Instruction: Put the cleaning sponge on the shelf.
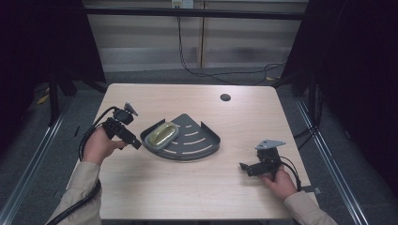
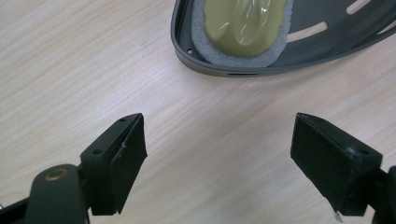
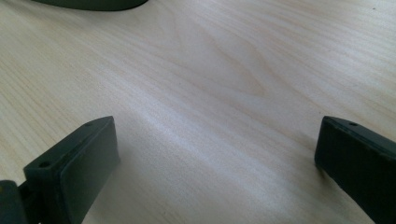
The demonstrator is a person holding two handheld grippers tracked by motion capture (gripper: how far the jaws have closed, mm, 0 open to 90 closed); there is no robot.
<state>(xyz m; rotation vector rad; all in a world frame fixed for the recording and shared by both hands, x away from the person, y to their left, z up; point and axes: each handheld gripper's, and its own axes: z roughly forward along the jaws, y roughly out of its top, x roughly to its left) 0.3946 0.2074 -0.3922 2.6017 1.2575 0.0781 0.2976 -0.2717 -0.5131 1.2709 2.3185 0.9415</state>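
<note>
The yellow-green soap bar (image 1: 160, 134) on its grey foam pad (image 2: 275, 50) sits in the left end of the dark slotted corner tray (image 1: 206, 140), near the middle of the table (image 1: 187, 197). Judge the bar glossy, slippery and stiff, the pad soft and light, so pinch across the bar's narrow sides or lift the pad's edge. Your left gripper (image 2: 217, 140) hangs just off the tray's left rim, jaws apart and empty, tilted down; your right gripper (image 1: 243, 167) rests low toward the right edge, jaws also wide with nothing between.
</note>
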